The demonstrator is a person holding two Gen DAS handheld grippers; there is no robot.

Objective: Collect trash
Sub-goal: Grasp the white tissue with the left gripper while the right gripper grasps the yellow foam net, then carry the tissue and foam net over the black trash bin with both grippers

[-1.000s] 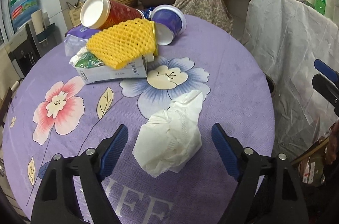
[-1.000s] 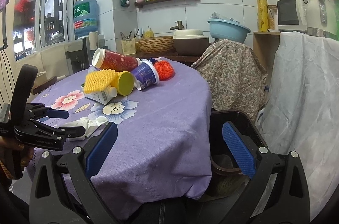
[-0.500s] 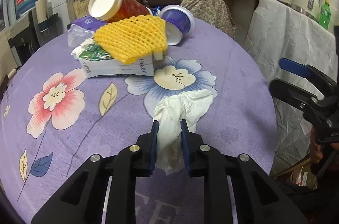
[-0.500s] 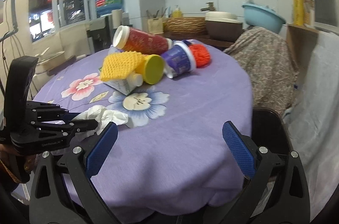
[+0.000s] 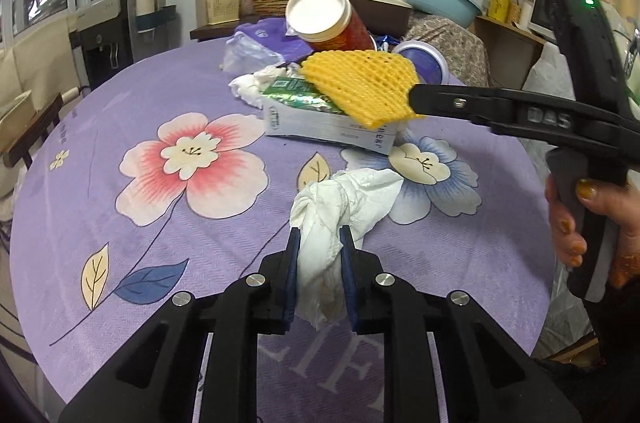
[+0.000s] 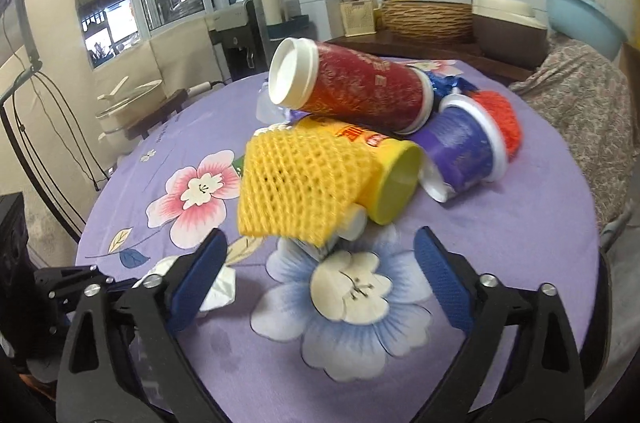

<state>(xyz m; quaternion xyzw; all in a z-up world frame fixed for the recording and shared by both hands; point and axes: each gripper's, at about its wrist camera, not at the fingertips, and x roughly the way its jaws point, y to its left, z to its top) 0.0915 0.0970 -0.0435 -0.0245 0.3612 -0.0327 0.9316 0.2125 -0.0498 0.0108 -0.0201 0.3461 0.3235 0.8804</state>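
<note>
My left gripper [image 5: 319, 243] is shut on a crumpled white tissue [image 5: 344, 199] just above the purple flowered tablecloth [image 5: 160, 95]. A trash pile lies beyond it: a yellow foam net [image 5: 360, 87] over a white carton [image 5: 320, 123], a red cup with a white lid [image 5: 324, 19], and a purple cup [image 5: 424, 63]. My right gripper [image 6: 320, 267] is open, its jaws wide apart, close in front of the yellow foam net [image 6: 296, 191]. Behind the net lie a yellow cup [image 6: 392, 183], the red cup [image 6: 352, 91], the purple cup [image 6: 464, 147] and an orange net [image 6: 504, 123].
The round table's edge [image 6: 592, 223] drops off at the right beside a draped chair [image 6: 584, 91]. A counter with a wicker basket [image 6: 428, 21] and a blue basin [image 6: 580, 15] stands behind. A water dispenser [image 5: 116, 23] is at far left.
My left gripper closed on the tissue and lifted it slightly. My right gripper swung in from beside the table toward the trash pile, staying open.
</note>
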